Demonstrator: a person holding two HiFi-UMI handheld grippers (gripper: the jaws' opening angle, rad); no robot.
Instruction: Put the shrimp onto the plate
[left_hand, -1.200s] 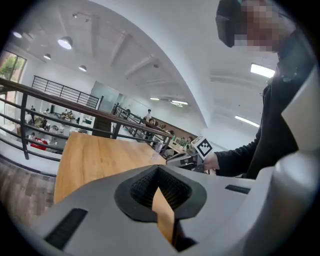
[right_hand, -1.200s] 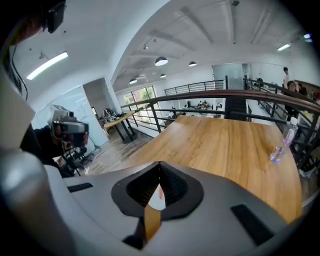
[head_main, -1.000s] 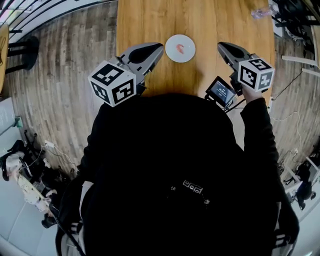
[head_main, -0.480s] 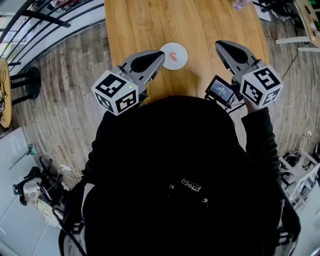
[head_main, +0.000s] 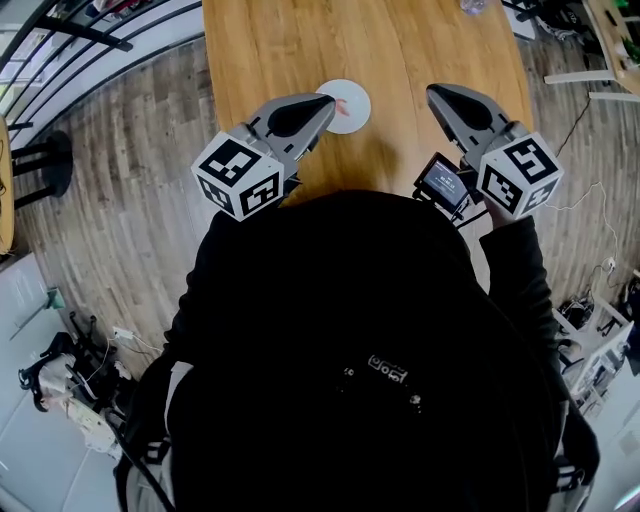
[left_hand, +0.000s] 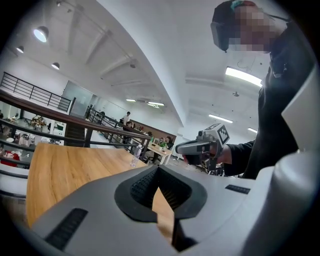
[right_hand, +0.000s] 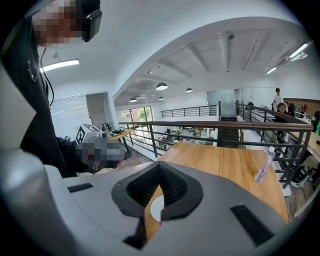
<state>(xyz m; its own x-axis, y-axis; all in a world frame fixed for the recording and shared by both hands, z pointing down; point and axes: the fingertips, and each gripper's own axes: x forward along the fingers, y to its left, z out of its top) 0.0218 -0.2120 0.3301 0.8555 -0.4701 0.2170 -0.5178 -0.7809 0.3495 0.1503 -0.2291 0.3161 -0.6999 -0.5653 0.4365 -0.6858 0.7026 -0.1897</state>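
A small white plate (head_main: 350, 108) lies on the wooden table (head_main: 400, 50), and a pink shrimp (head_main: 343, 106) rests on it. In the head view my left gripper (head_main: 326, 101) hangs shut and empty above the table, its tip overlapping the plate's left edge. My right gripper (head_main: 432, 92) is also shut and empty, held to the right of the plate and apart from it. In the right gripper view a bit of the plate (right_hand: 156, 209) shows through the gap below the closed jaws. The left gripper view shows the right gripper (left_hand: 200, 146) across from it.
A clear plastic bottle (right_hand: 263, 167) stands near the table's far end (head_main: 472, 6). A small screen (head_main: 441, 181) is mounted on the right gripper. Wooden floor (head_main: 130, 150) lies left of the table's edge, and a metal railing (right_hand: 210, 131) runs beyond it.
My left gripper has drifted toward the plate, so its tip now overlaps the plate's left edge. The right gripper has risen a little. Both stay shut and the shrimp stays on the plate.
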